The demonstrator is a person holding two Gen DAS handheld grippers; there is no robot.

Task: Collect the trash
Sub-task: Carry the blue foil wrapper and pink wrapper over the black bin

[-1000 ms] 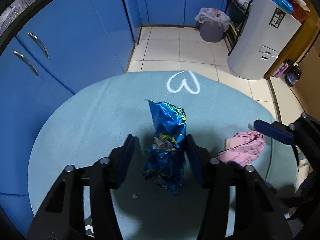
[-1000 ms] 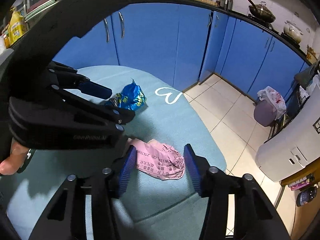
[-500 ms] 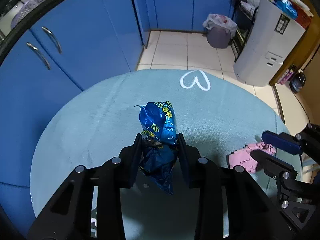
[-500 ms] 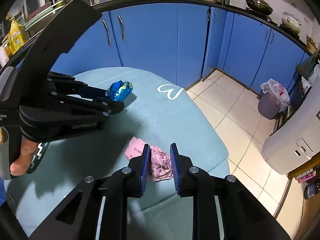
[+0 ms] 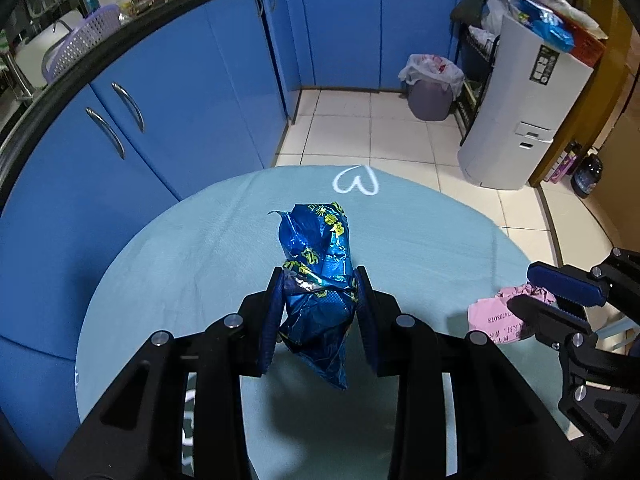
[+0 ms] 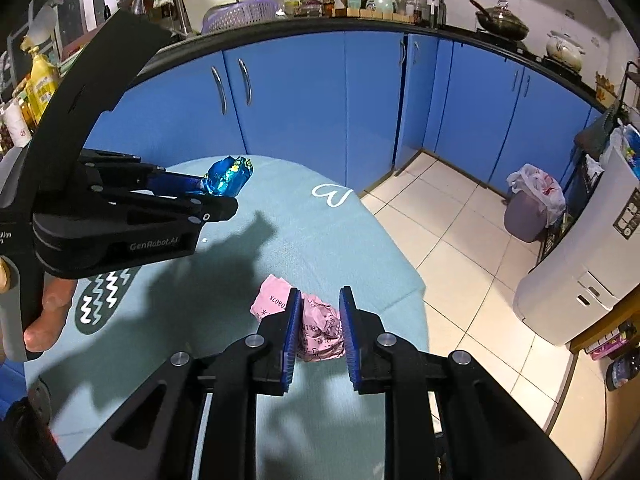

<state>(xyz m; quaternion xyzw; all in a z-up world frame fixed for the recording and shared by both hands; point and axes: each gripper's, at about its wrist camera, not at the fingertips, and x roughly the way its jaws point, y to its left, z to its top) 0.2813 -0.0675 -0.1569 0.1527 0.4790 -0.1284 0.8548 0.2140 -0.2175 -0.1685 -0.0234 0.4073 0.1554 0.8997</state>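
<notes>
blue crinkled foil snack wrapper (image 5: 316, 268) clenched in left gripper (image 5: 318, 280), crumpled pink paper receipt (image 6: 318, 326) pinched by right gripper (image 6: 319, 300), above round pale-teal table (image 5: 180, 264)

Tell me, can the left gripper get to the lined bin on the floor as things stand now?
Probably yes. The left gripper is shut on the blue wrapper, and the tiled floor between the table and the bin looks open, though the person must walk there.
</notes>
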